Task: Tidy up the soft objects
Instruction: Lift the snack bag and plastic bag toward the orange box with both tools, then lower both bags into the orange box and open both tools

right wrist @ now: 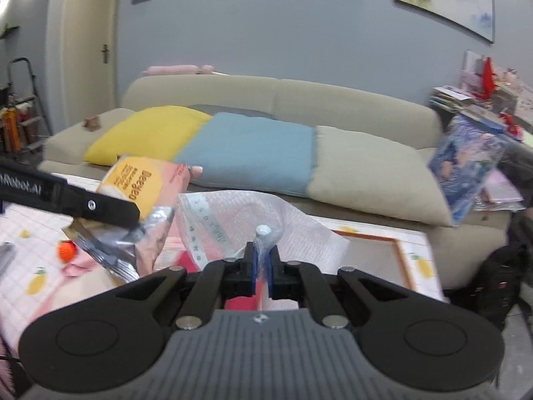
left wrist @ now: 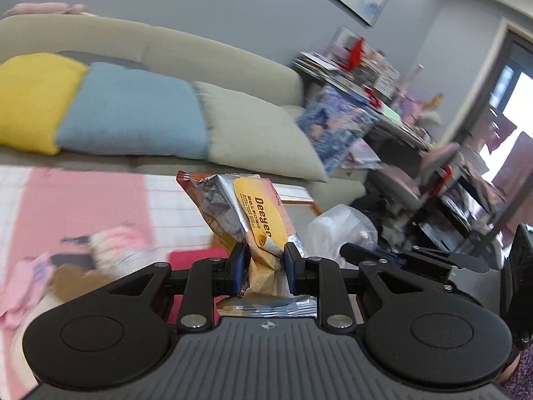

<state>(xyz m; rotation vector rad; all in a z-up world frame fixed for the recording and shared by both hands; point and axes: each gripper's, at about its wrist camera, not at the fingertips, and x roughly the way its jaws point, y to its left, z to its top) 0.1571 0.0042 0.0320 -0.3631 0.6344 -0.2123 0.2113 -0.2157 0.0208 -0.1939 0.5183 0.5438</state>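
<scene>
My left gripper [left wrist: 265,263] is shut on a crumpled orange and silver snack bag [left wrist: 253,213] and holds it up above the table. The bag also shows in the right wrist view [right wrist: 140,186], pinched by the left gripper's fingers [right wrist: 110,211]. My right gripper [right wrist: 262,260] is shut on the edge of a clear bubble-wrap bag [right wrist: 240,223] and holds it up just right of the snack bag. The bubble-wrap bag shows in the left wrist view [left wrist: 343,230].
A beige sofa [right wrist: 349,106] with yellow [right wrist: 150,130], blue [right wrist: 253,146] and beige cushions [right wrist: 373,170] stands behind a table with a pink patterned cloth [right wrist: 30,266]. An orange ball [right wrist: 66,250] and pink fabric [left wrist: 23,280] lie on the table. Cluttered shelves [left wrist: 366,73] are at the right.
</scene>
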